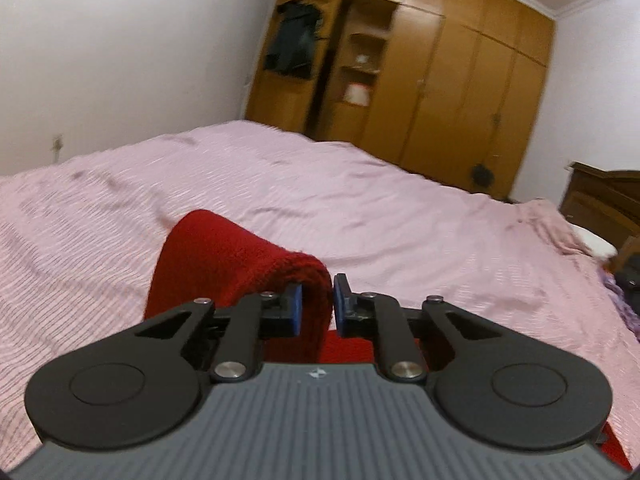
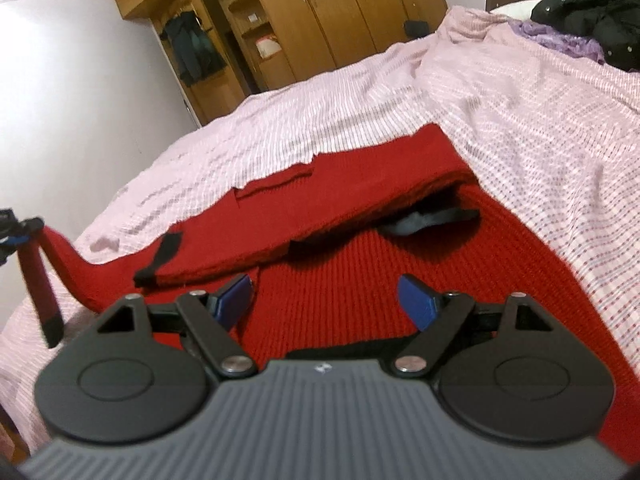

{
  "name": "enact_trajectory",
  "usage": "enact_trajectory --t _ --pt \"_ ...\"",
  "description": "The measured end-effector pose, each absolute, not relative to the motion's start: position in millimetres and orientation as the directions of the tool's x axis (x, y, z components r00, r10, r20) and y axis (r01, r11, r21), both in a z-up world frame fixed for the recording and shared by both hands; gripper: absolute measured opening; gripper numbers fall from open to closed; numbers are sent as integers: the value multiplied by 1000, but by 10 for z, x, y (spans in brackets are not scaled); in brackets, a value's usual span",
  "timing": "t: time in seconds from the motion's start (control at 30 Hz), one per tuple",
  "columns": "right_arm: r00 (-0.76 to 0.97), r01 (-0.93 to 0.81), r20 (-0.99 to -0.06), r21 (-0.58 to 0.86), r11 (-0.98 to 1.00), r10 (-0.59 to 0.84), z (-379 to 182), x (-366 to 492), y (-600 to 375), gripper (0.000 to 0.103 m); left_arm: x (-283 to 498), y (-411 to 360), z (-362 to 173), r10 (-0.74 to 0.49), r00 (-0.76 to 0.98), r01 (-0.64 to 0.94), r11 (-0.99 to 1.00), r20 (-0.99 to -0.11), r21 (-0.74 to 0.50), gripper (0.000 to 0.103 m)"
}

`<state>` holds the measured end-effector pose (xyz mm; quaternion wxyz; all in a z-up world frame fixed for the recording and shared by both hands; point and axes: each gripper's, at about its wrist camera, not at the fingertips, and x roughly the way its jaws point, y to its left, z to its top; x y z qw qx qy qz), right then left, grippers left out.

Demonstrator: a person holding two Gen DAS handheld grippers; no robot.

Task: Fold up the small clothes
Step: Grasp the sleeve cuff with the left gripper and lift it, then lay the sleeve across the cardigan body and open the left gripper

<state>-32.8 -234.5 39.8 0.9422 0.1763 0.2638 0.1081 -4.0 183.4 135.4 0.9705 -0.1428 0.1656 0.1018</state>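
Softly draping, a red knit sweater (image 2: 344, 280) is lying on the bed (image 2: 520, 120); left gripper (image 1: 318, 304) jaws are clamping its sleeve edge, right gripper (image 2: 326, 300) jaws are hovering apart.

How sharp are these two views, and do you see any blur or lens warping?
Left wrist view: left gripper and red sweater crisp, bedspread and wardrobe smeared, walls bowed. Right wrist view: right gripper sharp, sweater's far edge soft, wardrobe leaning and curved.
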Motion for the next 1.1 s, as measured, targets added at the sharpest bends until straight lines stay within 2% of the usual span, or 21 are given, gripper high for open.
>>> enact_trajectory --t 0.53,0.73,1.0,1.07,1.1 --pt "849 -72 -440 449 890 291 310 -347 -2595 83 303 447 1420 -105 934 39 980 -340 -196 16" --pt "847 -49 -443 488 871 295 214 -333 -2721 83 657 16 1083 -152 891 91 983 -427 -160 16" --pt "844 -53 -441 499 865 306 161 -319 -2738 82 1022 -337 436 -182 788 145 983 -588 -110 17" --pt "844 -55 -441 496 866 306 154 -323 -2733 82 1080 -366 302 -192 756 157 981 -625 -112 18" --pt "844 -56 -440 495 867 306 154 -325 -2733 82 1082 -373 241 -193 746 162 981 -638 -108 24"
